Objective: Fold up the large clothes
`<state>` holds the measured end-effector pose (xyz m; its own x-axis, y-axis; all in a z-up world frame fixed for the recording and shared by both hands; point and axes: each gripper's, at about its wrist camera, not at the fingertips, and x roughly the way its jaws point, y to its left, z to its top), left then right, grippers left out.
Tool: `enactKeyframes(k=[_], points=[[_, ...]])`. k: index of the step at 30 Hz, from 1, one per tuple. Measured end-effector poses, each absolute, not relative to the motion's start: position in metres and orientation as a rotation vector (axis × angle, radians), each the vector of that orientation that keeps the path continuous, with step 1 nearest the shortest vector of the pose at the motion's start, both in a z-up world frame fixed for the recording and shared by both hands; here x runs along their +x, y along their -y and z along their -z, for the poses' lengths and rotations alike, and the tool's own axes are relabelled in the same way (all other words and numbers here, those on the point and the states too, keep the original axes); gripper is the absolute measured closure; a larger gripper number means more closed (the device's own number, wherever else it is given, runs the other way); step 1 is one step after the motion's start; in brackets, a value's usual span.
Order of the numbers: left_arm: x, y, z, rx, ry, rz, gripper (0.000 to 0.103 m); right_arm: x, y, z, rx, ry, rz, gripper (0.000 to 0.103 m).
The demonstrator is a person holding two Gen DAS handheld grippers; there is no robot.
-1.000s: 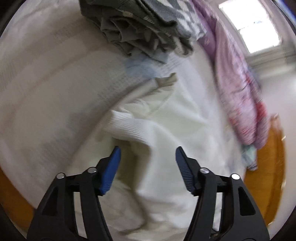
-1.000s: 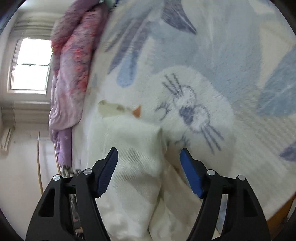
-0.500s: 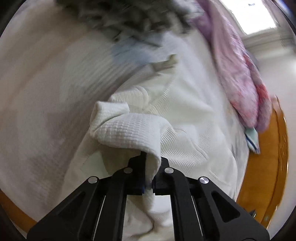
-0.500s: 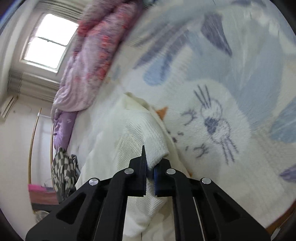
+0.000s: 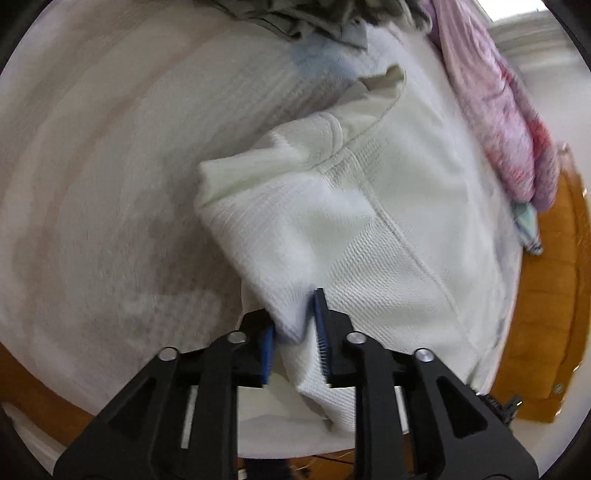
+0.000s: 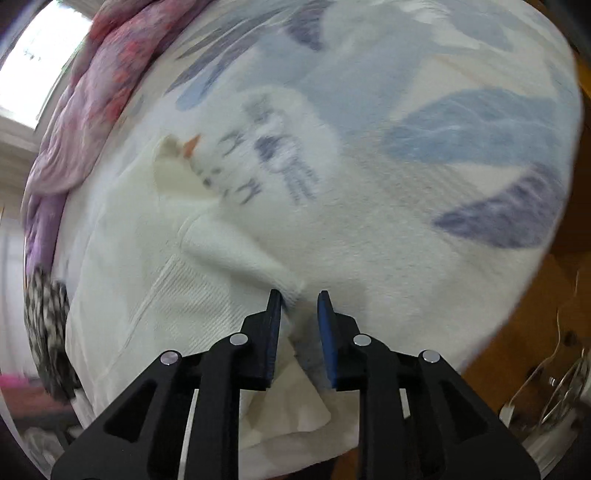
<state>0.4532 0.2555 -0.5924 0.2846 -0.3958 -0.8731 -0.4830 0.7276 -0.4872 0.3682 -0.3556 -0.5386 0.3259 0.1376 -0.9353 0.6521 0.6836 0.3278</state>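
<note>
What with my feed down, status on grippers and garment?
Left gripper: jaws narrow, fold between, grip unclear. Right gripper: open. White garment partly folded on blanket. Clothes pile beyond, apart.
</note>
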Motion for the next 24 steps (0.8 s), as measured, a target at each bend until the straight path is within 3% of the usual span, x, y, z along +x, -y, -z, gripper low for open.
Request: enactKeyframes(k=[2,5,8,9,12,18,21,24], points=[[0.443,-0.262,0.587,-0.818,-1.283,-0.123,0.029,0.374,0.350,0.520,0.658,-1.227,0.439,0.077],[0.431,-0.270,0.586,-0.866,-1.249,-0.146,0.028,0.394,0.321,0.485,0.457,-1.179,0.452,0.068],[0.421,-0.273,0.596,-0.902,-1.266,-0.200,0.028,0.433,0.269,0.459,0.376,-1.096,0.243,0.067],[0.420,-0.270,0.598,-0.905,-1.267,-0.212,0.028,0.447,0.248,0.457,0.358,-1.097,0.169,0.071],[0.414,-0.262,0.608,-0.923,-1.282,-0.216,0.028,0.498,0.178,0.466,0.311,-1.119,-0.087,0.101],[0.405,-0.254,0.621,-0.907,-1.312,-0.208,0.023,0.576,0.089,0.523,0.223,-1.221,-0.239,0.103],[0.406,-0.252,0.622,-0.879,-1.307,-0.215,0.023,0.582,0.079,0.568,0.197,-1.332,-0.197,0.102],[0.407,-0.251,0.626,-0.867,-1.314,-0.224,0.022,0.551,0.082,0.571,0.250,-1.335,-0.167,0.102]])
